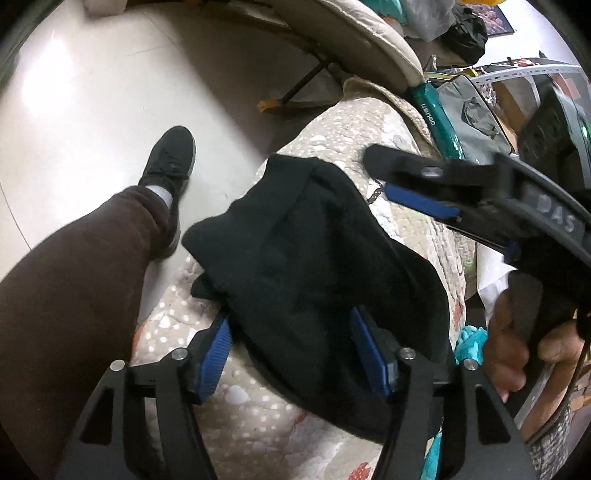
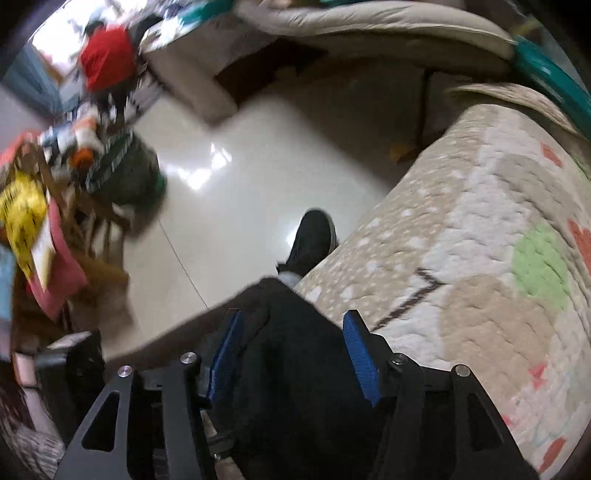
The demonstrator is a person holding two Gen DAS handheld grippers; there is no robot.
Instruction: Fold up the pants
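Note:
The black pants lie folded in a bundle on a patterned quilt. My left gripper is open, its blue pads on either side of the bundle's near edge, with cloth lying between and over them. My right gripper shows in the left wrist view above the bundle's far right side, jaws apart, nothing between them. In the right wrist view, black cloth fills the space between the open right gripper's blue pads; the frame is motion-blurred.
My leg in brown trousers and black shoe stand on the pale tiled floor left of the quilt. A cushioned chair and bags crowd the back right. Cluttered items sit on the left.

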